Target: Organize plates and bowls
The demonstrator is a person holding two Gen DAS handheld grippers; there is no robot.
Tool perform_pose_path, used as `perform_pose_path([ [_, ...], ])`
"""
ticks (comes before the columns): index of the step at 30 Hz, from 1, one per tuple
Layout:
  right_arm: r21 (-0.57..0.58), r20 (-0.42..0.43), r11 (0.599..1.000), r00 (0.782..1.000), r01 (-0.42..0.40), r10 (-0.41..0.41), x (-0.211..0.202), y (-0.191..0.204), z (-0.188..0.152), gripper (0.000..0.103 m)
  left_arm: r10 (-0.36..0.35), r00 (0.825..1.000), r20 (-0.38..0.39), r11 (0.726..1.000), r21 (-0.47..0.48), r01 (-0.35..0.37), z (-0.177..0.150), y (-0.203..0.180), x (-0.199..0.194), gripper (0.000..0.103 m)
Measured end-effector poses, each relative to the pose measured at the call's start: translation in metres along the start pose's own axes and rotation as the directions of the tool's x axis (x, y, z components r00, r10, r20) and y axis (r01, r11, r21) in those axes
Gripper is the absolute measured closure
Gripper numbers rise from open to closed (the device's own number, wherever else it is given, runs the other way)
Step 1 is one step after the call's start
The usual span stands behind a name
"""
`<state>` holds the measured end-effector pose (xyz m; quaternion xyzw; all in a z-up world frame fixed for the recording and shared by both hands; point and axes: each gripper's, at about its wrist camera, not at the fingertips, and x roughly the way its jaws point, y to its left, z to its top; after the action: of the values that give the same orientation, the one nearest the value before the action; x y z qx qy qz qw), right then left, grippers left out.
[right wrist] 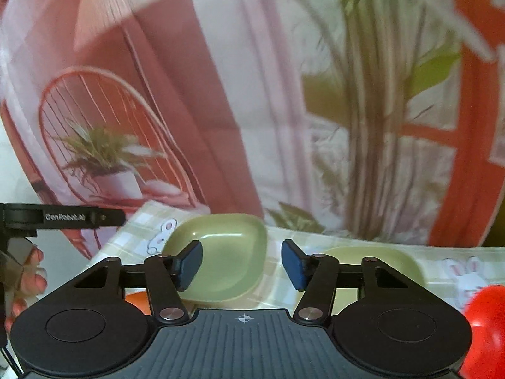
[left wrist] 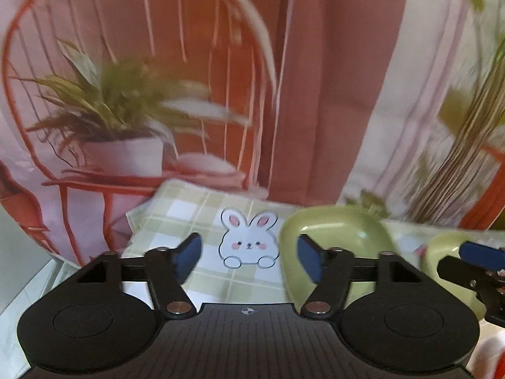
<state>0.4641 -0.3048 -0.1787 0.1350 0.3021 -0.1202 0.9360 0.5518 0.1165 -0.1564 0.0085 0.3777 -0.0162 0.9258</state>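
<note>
A pale green squarish plate (left wrist: pixel 341 230) lies on the checked tablecloth (left wrist: pixel 195 208), just right of my left gripper (left wrist: pixel 249 259), which is open and empty above the cloth. A second green plate (left wrist: pixel 445 262) lies further right, with the right gripper's blue fingertip (left wrist: pixel 479 252) over it. In the right wrist view my right gripper (right wrist: pixel 241 263) is open and empty above the first green plate (right wrist: pixel 227 252); the second green plate (right wrist: pixel 388 259) lies to its right. An orange dish (right wrist: pixel 135 298) peeks out below the left finger.
A printed backdrop with a potted plant and a red chair (left wrist: pixel 132 101) hangs right behind the table. A rabbit print (left wrist: pixel 249 240) marks the cloth. A red object (right wrist: pixel 486 322) sits at the lower right. The left gripper's body (right wrist: pixel 63 216) and a hand (right wrist: pixel 28 271) show at the left edge.
</note>
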Motion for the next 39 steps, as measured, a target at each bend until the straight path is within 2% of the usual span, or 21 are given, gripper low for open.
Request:
perform_pose_path([
  [7, -0.002, -0.124, 1.0, 0.992, 0.009, -0.009, 0.058, 0.002, -0.011, 0.066, -0.014, 0.995, -0.102, 1.0, -0.002, 0.013, -0.01, 0.003, 0.053, 0.039],
  [11, 0.017, -0.168, 0.999, 0.985, 0.034, -0.031, 0.073, -0.002, -0.022, 0.07, -0.058, 0.989, -0.139, 0.998, -0.042, 0.052, -0.015, 0.005, 0.068, 0.041],
  [15, 0.021, -0.18, 0.999, 0.983, 0.047, -0.043, 0.079, -0.004, -0.03, 0.072, -0.047, 0.987, -0.156, 0.999, -0.025, 0.043, -0.02, 0.002, 0.076, 0.044],
  [18, 0.04, -0.186, 0.998, 0.982, 0.047, -0.039, 0.082, -0.008, -0.034, 0.076, -0.085, 0.982, -0.17, 0.995, -0.065, 0.075, -0.023, 0.003, 0.078, 0.054],
  [21, 0.062, -0.18, 0.997, 0.983, 0.038, -0.027, 0.084, -0.01, -0.035, 0.08, -0.127, 0.978, -0.166, 0.99, -0.089, 0.113, -0.023, 0.002, 0.078, 0.075],
  [23, 0.068, -0.175, 0.997, 0.984, 0.034, -0.021, 0.084, -0.01, -0.035, 0.085, -0.139, 0.978, -0.155, 0.989, -0.067, 0.13, -0.023, -0.005, 0.077, 0.091],
  [25, 0.073, -0.168, 0.997, 0.986, 0.035, -0.022, 0.085, -0.011, -0.034, 0.087, -0.121, 0.982, -0.142, 0.993, -0.016, 0.12, -0.024, -0.013, 0.075, 0.094],
  [28, 0.09, -0.168, 0.996, 0.986, 0.027, -0.012, 0.086, -0.012, -0.033, 0.088, -0.1, 0.985, -0.139, 0.995, -0.004, 0.1, -0.025, -0.018, 0.071, 0.095],
  [34, 0.082, -0.151, 0.996, 0.988, 0.033, -0.021, 0.079, -0.009, -0.029, 0.089, -0.125, 0.986, -0.112, 0.992, -0.039, 0.121, -0.016, -0.012, 0.056, 0.097],
  [39, 0.09, -0.126, 0.995, 0.992, 0.03, -0.018, 0.067, -0.005, -0.018, 0.09, -0.11, 0.989, -0.098, 0.993, -0.05, 0.106, -0.008, -0.013, 0.033, 0.097],
])
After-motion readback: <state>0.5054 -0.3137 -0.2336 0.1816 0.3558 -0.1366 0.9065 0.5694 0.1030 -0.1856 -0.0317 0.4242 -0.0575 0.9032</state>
